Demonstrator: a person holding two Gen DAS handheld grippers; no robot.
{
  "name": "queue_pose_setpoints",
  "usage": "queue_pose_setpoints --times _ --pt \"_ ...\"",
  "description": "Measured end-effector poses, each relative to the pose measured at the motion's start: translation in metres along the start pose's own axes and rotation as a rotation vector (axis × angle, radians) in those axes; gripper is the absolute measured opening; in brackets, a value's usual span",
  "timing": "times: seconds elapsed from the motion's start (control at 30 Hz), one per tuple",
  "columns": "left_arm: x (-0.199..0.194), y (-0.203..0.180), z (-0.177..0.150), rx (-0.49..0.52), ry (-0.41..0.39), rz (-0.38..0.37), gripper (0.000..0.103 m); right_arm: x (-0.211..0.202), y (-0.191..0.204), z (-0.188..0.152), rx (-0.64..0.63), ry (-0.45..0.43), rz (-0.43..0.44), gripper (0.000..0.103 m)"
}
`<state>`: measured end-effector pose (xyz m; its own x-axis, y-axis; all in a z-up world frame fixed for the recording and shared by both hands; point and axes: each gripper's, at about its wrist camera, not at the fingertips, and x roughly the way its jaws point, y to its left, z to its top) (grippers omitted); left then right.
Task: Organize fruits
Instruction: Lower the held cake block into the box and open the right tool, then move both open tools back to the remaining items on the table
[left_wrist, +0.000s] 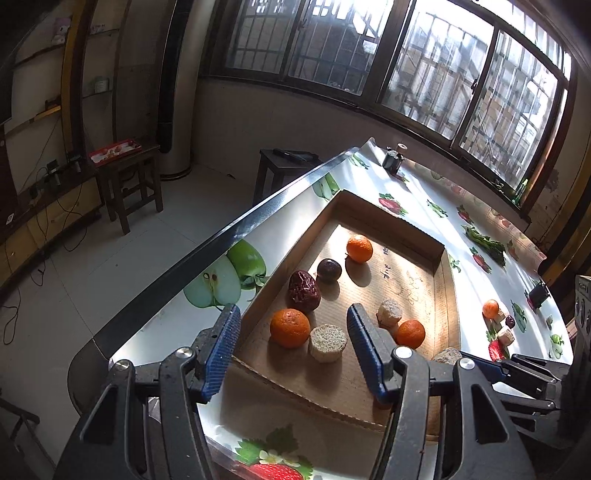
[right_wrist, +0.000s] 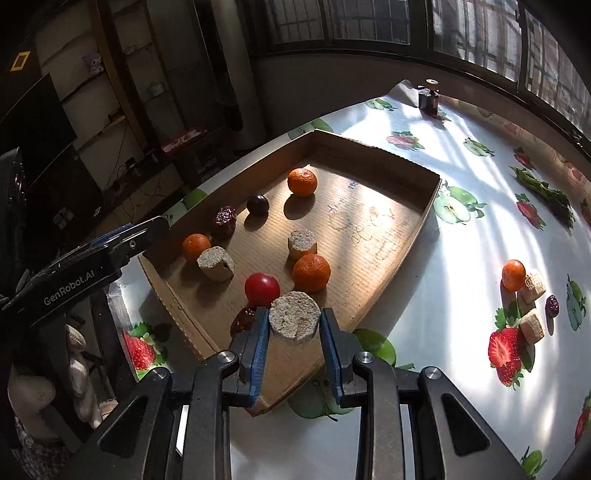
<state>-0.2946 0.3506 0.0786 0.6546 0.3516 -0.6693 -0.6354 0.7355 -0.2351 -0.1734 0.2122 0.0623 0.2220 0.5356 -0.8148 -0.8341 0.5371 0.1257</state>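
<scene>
A shallow cardboard tray holds three oranges, a dark plum, a red date, a red tomato and tan corn-cob chunks. My right gripper is closed around a corn-cob chunk above the tray's near corner. My left gripper is open and empty over the tray's near-left side, just above an orange and a cob chunk. On the table to the right lie another orange, two cob chunks and a small date.
The table carries a fruit-print cloth. A dark jar stands at the far edge and a leafy green sprig lies at the right. The table's metal left edge drops to the floor, where two stools stand.
</scene>
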Motion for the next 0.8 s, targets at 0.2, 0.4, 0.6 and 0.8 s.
queue_pose_setpoints --times 0.2,0.4,0.6,0.8 --pt "-0.003 0.006 0.003 0.001 -0.019 0.031 0.064 0.031 0.009 -0.002 -0.018 0.051 -0.039 0.03" --pt "-0.004 -0.003 0.001 0.034 -0.023 0.049 0.065 0.03 0.003 -0.005 0.014 0.054 -0.023 0.037" --pt "-0.019 -0.03 -0.001 0.125 -0.086 0.155 0.087 -0.01 -0.018 -0.011 0.079 -0.055 -0.048 0.056" --pt "-0.034 -0.067 -0.009 0.219 -0.106 0.133 0.091 -0.042 -0.052 -0.026 0.119 -0.103 -0.131 0.058"
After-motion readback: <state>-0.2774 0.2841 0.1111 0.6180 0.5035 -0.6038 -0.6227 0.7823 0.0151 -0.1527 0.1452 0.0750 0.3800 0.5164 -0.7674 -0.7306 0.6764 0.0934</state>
